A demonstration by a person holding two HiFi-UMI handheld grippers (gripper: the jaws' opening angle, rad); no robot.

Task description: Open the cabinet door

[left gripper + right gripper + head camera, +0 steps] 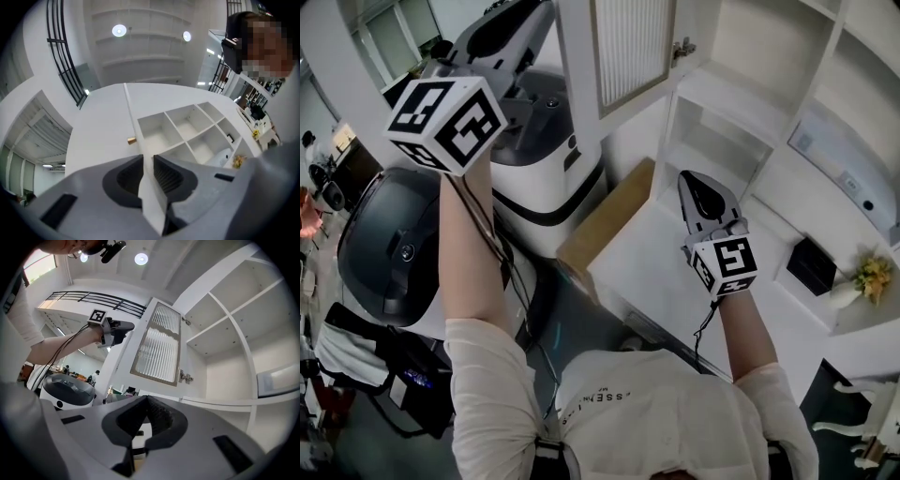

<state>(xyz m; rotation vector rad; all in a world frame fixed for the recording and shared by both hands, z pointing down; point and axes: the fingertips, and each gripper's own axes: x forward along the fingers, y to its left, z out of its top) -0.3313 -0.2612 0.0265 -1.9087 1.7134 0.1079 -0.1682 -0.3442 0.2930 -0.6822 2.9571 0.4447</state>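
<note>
White shelving (727,98) ahead, cabinet door (623,47) standing open. Your left hand-held gripper (148,163) clamps the door's edge below the brass knob (131,139). Your right hand-held gripper (145,401) looks closed and empty.

Only legible print: pale letters "SSEN", cut off, on person's white shirt (598,399), near centre; smaller line below unreadable. Logo on dark machine lid (406,251), left, too small. Marker cube (445,122) left & another (727,264) right: b/w square codes, no txt.

Matt white and ribbed glass
The cabinet door (158,345) is glazed with ribbed glass; the knob (131,139) is brassy metal.
</note>
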